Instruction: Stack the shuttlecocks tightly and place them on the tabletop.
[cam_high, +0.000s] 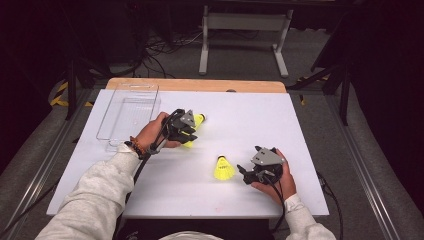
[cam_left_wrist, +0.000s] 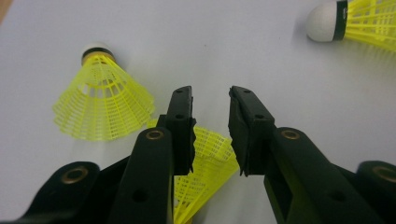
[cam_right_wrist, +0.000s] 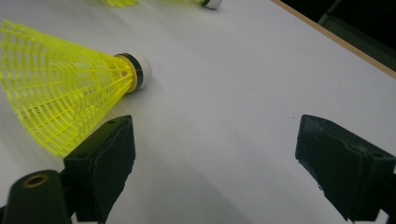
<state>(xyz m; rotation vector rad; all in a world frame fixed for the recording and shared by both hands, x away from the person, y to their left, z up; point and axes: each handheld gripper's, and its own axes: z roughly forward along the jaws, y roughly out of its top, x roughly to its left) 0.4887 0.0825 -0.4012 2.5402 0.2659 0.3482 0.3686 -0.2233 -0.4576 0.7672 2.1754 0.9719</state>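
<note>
Three yellow shuttlecocks lie on the white table (cam_high: 250, 115). My left gripper (cam_high: 191, 135) (cam_left_wrist: 210, 98) hovers over one of them (cam_high: 189, 143), whose mesh skirt (cam_left_wrist: 208, 163) lies low between the jaws; a gap shows between the pads, so the gripper is open. A second shuttlecock (cam_high: 199, 119) (cam_left_wrist: 100, 100) rests just beside it. The third shuttlecock (cam_high: 223, 169) (cam_right_wrist: 60, 88) lies on its side just left of my right gripper (cam_high: 241, 172) (cam_right_wrist: 215, 135), outside the jaws, which stand wide open with only bare table between them.
A clear plastic box (cam_high: 130, 117) sits at the table's back left, close behind the left hand. A wooden strip (cam_high: 195, 85) runs along the far edge. Bare white surface stretches across the right and back of the table.
</note>
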